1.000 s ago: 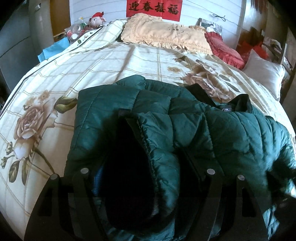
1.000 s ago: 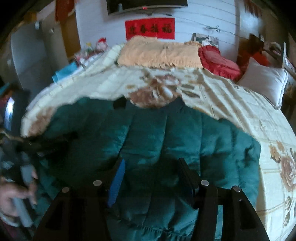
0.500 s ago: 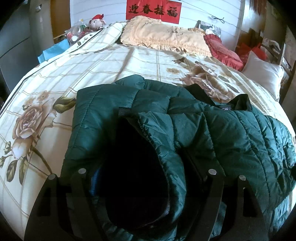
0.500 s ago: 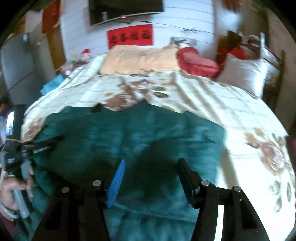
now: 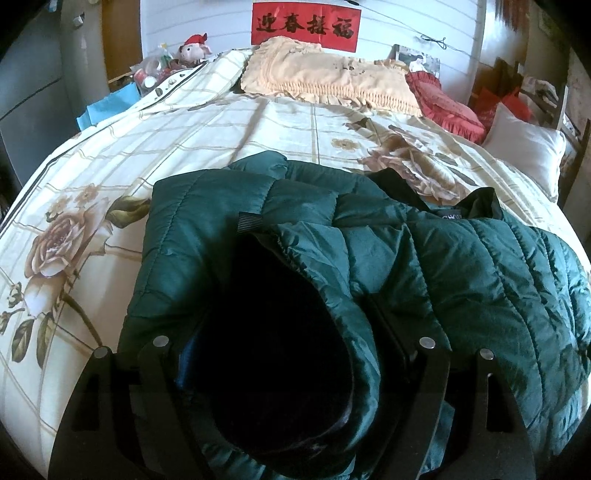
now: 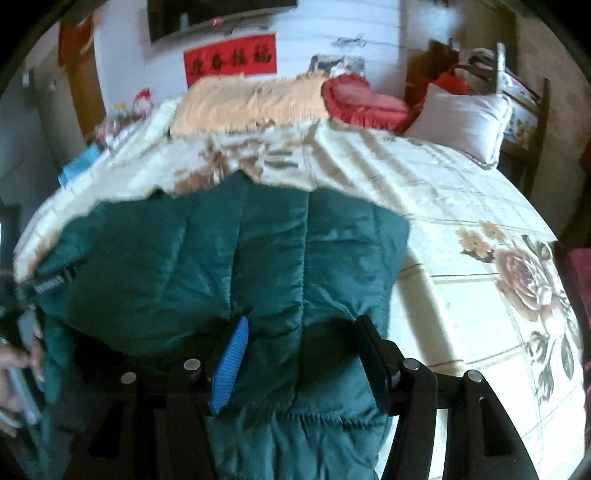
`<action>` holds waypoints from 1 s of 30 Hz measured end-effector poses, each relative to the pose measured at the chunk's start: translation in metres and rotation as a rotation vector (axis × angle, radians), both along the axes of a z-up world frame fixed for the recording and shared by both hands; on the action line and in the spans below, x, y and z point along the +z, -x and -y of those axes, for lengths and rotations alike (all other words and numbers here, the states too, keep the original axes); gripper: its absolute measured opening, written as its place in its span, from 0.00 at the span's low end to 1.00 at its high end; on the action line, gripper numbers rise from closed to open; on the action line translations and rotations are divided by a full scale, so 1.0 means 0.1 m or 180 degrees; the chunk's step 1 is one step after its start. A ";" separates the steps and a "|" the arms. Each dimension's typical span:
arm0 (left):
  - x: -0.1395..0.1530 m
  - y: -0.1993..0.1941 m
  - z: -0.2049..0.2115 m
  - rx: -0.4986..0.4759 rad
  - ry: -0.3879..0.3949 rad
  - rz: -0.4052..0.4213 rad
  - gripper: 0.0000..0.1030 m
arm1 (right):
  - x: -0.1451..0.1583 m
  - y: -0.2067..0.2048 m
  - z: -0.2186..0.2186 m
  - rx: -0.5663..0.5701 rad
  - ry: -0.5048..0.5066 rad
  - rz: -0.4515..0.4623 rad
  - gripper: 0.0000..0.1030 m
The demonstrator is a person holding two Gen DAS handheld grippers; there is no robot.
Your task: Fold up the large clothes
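Observation:
A dark green quilted jacket (image 5: 461,266) lies on the floral bedspread (image 5: 184,147). In the left wrist view a fold of it with dark lining is draped over and between my left gripper (image 5: 291,339); the jaws stand wide apart and the fingertips are hidden under the cloth. In the right wrist view the jacket (image 6: 221,258) spreads flat below my right gripper (image 6: 303,343), which is open, its blue pad (image 6: 231,365) and black finger just over the hem. The hand holding the left gripper shows at the left edge (image 6: 22,369).
A peach pillow (image 5: 325,77), a red cushion (image 5: 443,103) and a white pillow (image 5: 524,147) sit at the head of the bed. A red banner (image 5: 306,24) hangs on the wall. Bedside clutter with a plush toy (image 5: 192,46) is at the far left.
My right gripper has swung right and drawn back; more bare bedspread shows on its right. The jacket fold has slid a little lower over my left gripper, which has hardly moved.

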State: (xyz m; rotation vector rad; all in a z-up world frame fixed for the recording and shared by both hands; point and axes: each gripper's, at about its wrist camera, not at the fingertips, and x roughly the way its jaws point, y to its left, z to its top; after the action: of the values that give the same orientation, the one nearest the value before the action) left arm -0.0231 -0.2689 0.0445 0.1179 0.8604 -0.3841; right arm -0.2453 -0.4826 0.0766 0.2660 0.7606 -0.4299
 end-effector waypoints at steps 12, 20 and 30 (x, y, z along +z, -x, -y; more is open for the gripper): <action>0.16 0.10 -0.29 -0.0078 0.0119 -0.0122 0.77 | -0.03 0.19 0.02 -0.0093 -0.0188 -0.0010 0.63; 0.40 0.67 -0.86 -0.0076 -0.0012 0.0075 0.77 | 0.16 0.62 -0.33 0.0139 -0.0197 0.0070 0.69; 0.42 1.26 -1.47 0.0004 -0.0019 0.0050 0.77 | -0.11 0.94 -0.74 0.0319 -0.0392 -0.0129 0.72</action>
State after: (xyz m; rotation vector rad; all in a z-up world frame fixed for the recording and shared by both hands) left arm -0.1489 -0.1218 0.0864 0.1256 0.8461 -0.3790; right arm -0.3392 -0.4088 0.0657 0.3336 0.8379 -0.2950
